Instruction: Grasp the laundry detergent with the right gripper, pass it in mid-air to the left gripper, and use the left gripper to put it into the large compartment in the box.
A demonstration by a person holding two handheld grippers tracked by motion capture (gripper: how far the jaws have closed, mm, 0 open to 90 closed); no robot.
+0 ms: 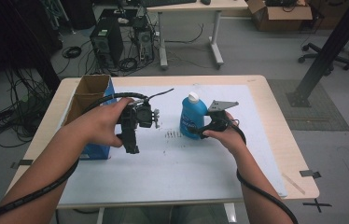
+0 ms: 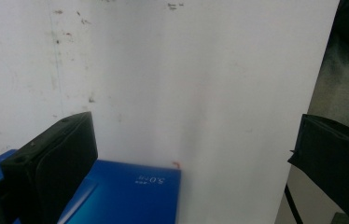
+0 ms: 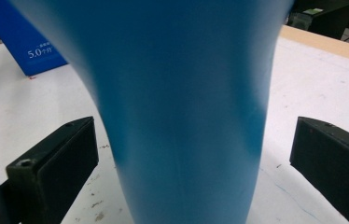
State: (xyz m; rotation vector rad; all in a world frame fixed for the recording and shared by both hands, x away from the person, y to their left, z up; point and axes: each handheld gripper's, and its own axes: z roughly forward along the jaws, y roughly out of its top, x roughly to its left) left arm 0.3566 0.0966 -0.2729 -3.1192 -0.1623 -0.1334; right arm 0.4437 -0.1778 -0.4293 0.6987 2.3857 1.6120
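High view takes in the whole wooden table [image 1: 275, 140] with its white mat [image 1: 172, 163]: a blue bottle [image 1: 192, 116] with a white cap [image 1: 193, 97] stands upright near the middle, and an open blue cardboard box [image 1: 93, 116] sits at the left edge. The right gripper view adds what that one cannot: the bottle's [image 3: 182, 112] smooth blue body fills the space between the jaws, blurred by closeness, with a gap on each side, so it looks unclamped. The right gripper [image 1: 205, 127] is spread wide around the bottle's lower part. The left gripper [image 1: 133, 140], held above the mat beside the box, also stands wide apart and empty; the left gripper view shows the box's [image 2: 130, 196] blue side below it.
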